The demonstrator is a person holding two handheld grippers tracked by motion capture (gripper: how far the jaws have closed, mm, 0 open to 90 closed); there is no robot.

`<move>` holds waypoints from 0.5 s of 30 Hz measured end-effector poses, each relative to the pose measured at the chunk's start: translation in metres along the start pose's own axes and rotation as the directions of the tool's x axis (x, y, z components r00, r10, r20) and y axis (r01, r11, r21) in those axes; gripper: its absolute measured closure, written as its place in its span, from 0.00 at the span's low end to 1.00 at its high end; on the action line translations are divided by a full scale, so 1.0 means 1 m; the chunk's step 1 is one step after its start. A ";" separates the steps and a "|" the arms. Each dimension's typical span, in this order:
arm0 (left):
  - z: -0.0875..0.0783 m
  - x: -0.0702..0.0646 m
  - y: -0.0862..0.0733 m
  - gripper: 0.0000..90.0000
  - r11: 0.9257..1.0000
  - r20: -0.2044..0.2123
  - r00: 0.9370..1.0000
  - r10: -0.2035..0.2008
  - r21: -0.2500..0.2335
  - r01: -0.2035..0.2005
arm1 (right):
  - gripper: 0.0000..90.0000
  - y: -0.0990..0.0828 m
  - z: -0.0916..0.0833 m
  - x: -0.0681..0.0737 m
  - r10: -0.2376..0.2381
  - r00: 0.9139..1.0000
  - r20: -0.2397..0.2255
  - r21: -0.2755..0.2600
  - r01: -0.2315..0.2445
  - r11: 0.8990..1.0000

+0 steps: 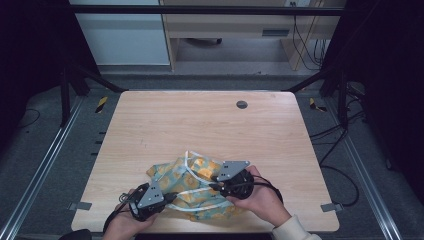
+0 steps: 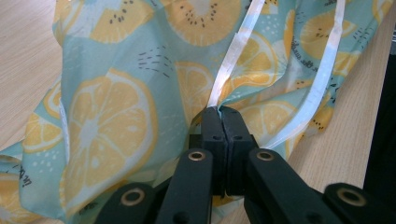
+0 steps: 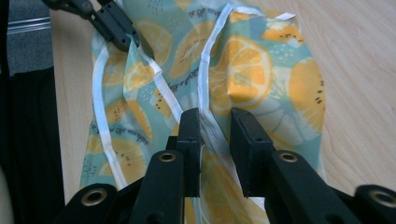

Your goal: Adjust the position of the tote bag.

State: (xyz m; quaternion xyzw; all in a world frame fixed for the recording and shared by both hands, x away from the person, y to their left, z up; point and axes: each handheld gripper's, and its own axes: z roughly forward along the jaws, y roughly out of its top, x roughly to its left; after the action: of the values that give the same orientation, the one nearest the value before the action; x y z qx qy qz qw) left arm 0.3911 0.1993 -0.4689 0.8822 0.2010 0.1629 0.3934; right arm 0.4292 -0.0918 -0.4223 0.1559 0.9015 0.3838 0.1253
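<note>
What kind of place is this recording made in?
Most likely a lab or workshop recording station: a bare wooden table stands inside a black metal frame, loose cables trail over the grey floor, and plain office furniture stands behind.

I see a pale teal cloth [image 1: 192, 187] printed with orange-yellow citrus slices, dark seed specks and small dark lettering, edged in white tape [image 3: 203, 79]. The table [image 1: 200, 120], running on toward twelve o'clock, is light wood grain. Both grippers' jaws are black.
</note>
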 end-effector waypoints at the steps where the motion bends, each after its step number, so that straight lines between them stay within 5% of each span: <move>1: 0.000 0.000 0.000 1.00 1.000 0.000 1.000 0.000 0.001 0.000 | 0.85 0.000 0.000 0.000 -0.006 1.000 -0.006 0.005 0.006 1.000; 7: 0.000 -0.001 0.000 1.00 1.000 0.004 1.000 0.005 0.004 -0.005 | 0.99 -0.001 0.001 0.003 -0.014 1.000 -0.017 0.033 0.014 0.999; 15: -0.001 -0.001 0.001 1.00 1.000 0.016 1.000 -0.003 -0.018 0.003 | 1.00 0.012 -0.011 0.002 -0.021 1.000 0.007 -0.003 0.021 1.000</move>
State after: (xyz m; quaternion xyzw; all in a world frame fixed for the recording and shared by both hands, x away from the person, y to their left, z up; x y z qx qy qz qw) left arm 0.3902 0.1990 -0.4676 0.8797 0.1977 0.1569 0.4030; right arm 0.4262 -0.0900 -0.4061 0.1476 0.9021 0.3832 0.1327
